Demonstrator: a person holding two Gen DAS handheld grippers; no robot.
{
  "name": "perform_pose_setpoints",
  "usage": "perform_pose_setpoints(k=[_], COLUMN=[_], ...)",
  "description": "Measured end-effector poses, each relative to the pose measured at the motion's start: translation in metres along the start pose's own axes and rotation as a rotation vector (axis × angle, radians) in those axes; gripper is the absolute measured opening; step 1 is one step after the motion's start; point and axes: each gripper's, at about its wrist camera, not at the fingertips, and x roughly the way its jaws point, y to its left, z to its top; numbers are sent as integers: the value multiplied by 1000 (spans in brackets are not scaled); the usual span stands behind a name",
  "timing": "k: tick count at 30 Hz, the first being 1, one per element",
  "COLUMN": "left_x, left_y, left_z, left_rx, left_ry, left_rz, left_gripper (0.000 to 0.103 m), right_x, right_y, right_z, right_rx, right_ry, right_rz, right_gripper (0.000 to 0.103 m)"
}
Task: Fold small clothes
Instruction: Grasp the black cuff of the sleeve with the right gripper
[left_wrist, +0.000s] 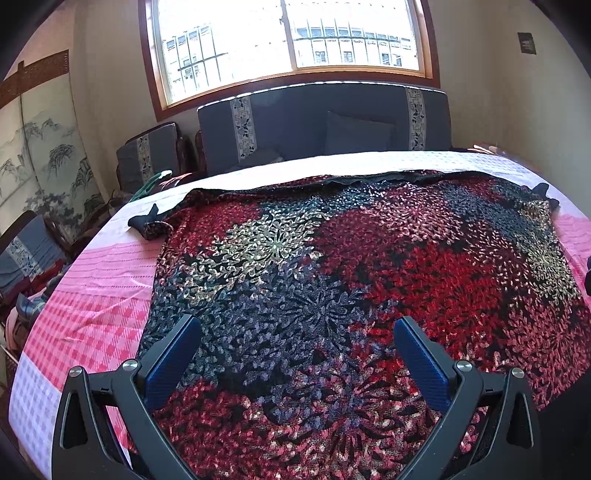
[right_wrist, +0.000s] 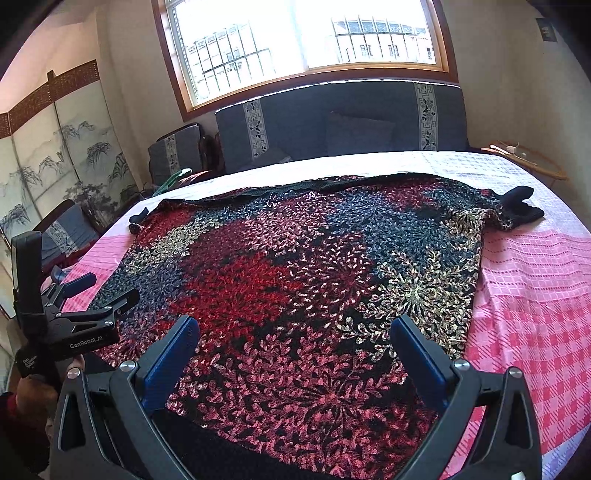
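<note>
Pink checked bedding (left_wrist: 92, 325) carried the patterned garment (left_wrist: 332, 266) spread flat — no fold visible, so probably all remained. Left gripper (left_wrist: 297, 343) and right gripper (right_wrist: 293, 341) hung spread at six o'clock — pinching nothing.

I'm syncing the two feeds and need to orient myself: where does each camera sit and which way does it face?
Left wrist: on the left gripper, low over the garment, facing the window; only its open fingers show.
Right wrist: on the right gripper, same heading; open fingers, plus the left gripper and a hand.
Shared: garment, pink sheet, sofa, window.
</note>
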Motion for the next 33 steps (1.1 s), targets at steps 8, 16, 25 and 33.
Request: perform_pose_setpoints(k=[8, 16, 25, 33], left_x=[15, 15, 24, 29], left_y=[5, 9, 15, 13], left_z=[-4, -5, -5, -6], left_rx=[-31, -61, -93, -83], left_ry=[49, 50, 98, 122], left_rz=[-54, -62, -69, -69], left_gripper=[103, 103, 103, 103], right_x=[1, 12, 71, 92], right_y=[-76, -263, -360, -381], right_z=[23, 73, 80, 99], right_rx=[153, 598, 871, 907], right_ry=[-31, -117, 1, -40], right_rz=[62, 63, 36, 37], right_gripper=[102, 86, 62, 59])
